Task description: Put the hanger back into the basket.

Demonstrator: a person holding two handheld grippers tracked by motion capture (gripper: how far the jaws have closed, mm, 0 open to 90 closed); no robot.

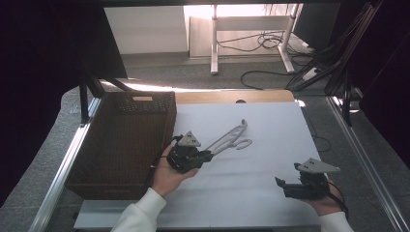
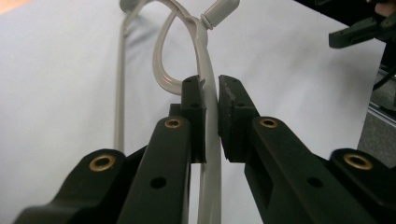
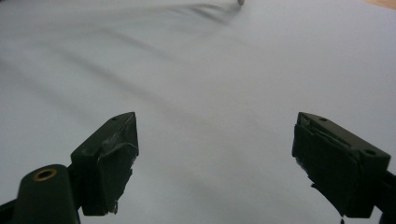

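A pale grey plastic clothes hanger (image 1: 227, 137) lies across the middle of the white sheet (image 1: 261, 193), its hook end pointing to the far right. My left gripper (image 1: 209, 154) sits at the hanger's near left end, just right of the basket. In the left gripper view the hanger's arm (image 2: 205, 60) runs between the two pads, and my left gripper (image 2: 211, 88) is shut on it. My right gripper (image 1: 286, 175) hovers over the sheet at the front right, apart from the hanger. It stands wide open (image 3: 215, 140) with nothing between its fingers.
A dark brown wicker basket (image 1: 121, 145) stands at the left, touching the sheet's left edge. Metal rails run along both table sides. Bare sheet lies between the two grippers. My right gripper (image 2: 355, 32) shows far off in the left gripper view.
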